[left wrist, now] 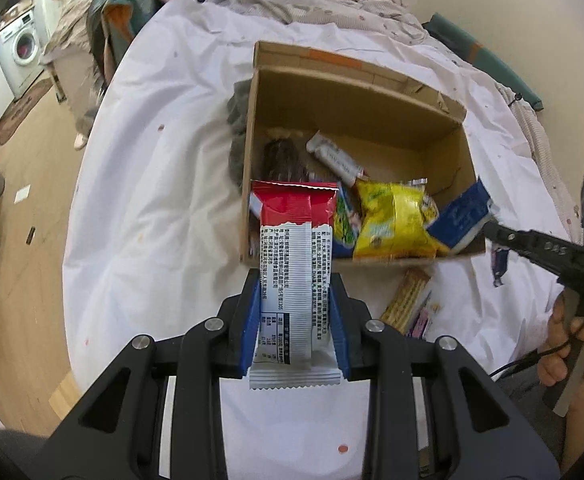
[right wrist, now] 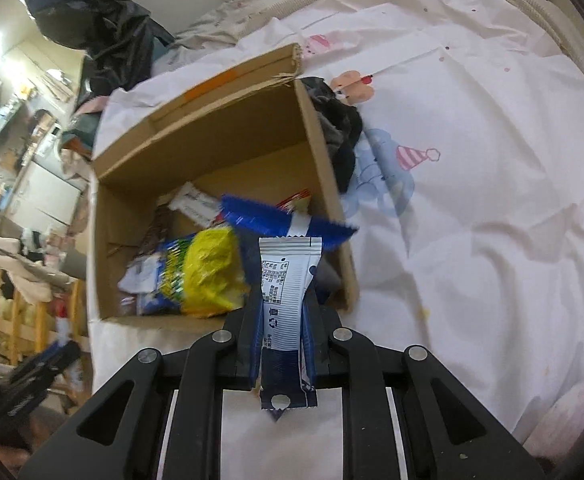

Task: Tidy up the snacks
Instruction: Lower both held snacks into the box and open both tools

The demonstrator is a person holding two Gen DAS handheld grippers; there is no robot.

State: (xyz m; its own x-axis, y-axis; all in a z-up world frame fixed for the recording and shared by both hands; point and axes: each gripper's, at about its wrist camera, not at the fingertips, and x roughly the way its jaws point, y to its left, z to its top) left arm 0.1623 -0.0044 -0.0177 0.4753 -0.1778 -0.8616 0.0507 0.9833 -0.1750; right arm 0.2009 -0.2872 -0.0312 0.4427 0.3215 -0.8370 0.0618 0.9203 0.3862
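Clamping a red-and-white packet (left wrist: 296,248), the left gripper (left wrist: 295,300) faced the cardboard box (left wrist: 356,108) at twelve o'clock, while the right gripper (right wrist: 281,320) pinched a blue-and-white packet (right wrist: 287,280).

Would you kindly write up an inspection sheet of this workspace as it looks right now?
Surface: bed sheet, white, printed, wrinkled.
Job's things: cardboard box open, holding yellow bag and other packets; wafer pack outside on the sheet.
Clutter: dark cloth beside the box.
Grippers: left gripper clamps red-white packet; right gripper clamps blue-white packet.
Cables: thin cord by the right hand.
Surroundings: washing machine, wooden floor.
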